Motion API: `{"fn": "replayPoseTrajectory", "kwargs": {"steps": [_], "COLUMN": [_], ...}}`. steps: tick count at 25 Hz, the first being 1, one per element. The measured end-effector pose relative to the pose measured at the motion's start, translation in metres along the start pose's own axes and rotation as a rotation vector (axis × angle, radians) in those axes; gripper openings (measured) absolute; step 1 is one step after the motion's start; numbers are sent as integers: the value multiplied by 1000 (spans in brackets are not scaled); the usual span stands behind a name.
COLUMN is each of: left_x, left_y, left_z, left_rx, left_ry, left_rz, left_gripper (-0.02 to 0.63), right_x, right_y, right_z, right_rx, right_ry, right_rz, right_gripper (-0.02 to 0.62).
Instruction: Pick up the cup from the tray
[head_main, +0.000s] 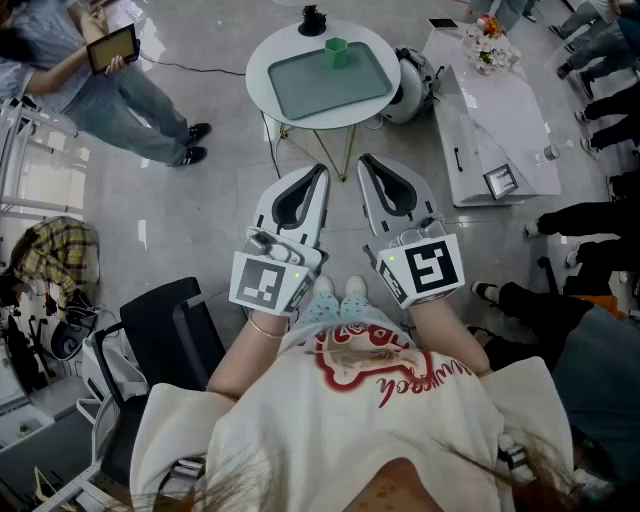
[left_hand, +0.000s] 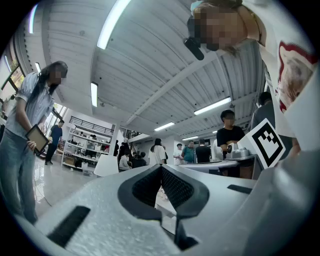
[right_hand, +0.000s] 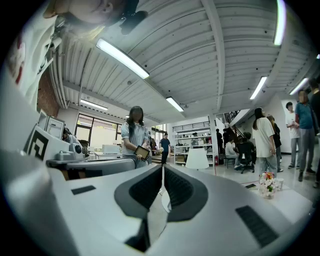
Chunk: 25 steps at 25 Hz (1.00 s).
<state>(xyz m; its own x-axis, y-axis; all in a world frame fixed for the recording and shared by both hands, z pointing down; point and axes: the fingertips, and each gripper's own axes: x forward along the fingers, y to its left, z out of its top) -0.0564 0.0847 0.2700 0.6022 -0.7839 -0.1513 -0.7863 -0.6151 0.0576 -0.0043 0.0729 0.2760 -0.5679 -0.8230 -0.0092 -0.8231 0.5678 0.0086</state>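
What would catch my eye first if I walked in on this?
Two white grippers, the left gripper and the right gripper, both shut and empty, point forward side by side in the middle of the head view. Beyond them stands a round white table carrying a green tray, with a small green cup near its far edge. At upper left a bystander holds a tablet.
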Motion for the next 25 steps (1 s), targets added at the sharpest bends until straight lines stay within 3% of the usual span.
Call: {"fn": "replayPoseTrajectory", "kwargs": {"steps": [4, 13, 25], "left_x": [-3, -3, -1], "left_y": [3, -4, -7], "left_z": [-1, 5, -2], "left_rx": [36, 8, 36], "left_ry": [-14, -16, -18], "left_rz": [1, -2, 4], "left_gripper": [13, 12, 12], "right_x": [-2, -7, -14], "right_y": [-2, -1, -15], "right_z": [2, 5, 7], "right_rx": [-2, -13, -9], "right_ry": [-3, 0, -30], "right_rz": [-9, -17, -45], "right_gripper": [32, 32, 32]}}
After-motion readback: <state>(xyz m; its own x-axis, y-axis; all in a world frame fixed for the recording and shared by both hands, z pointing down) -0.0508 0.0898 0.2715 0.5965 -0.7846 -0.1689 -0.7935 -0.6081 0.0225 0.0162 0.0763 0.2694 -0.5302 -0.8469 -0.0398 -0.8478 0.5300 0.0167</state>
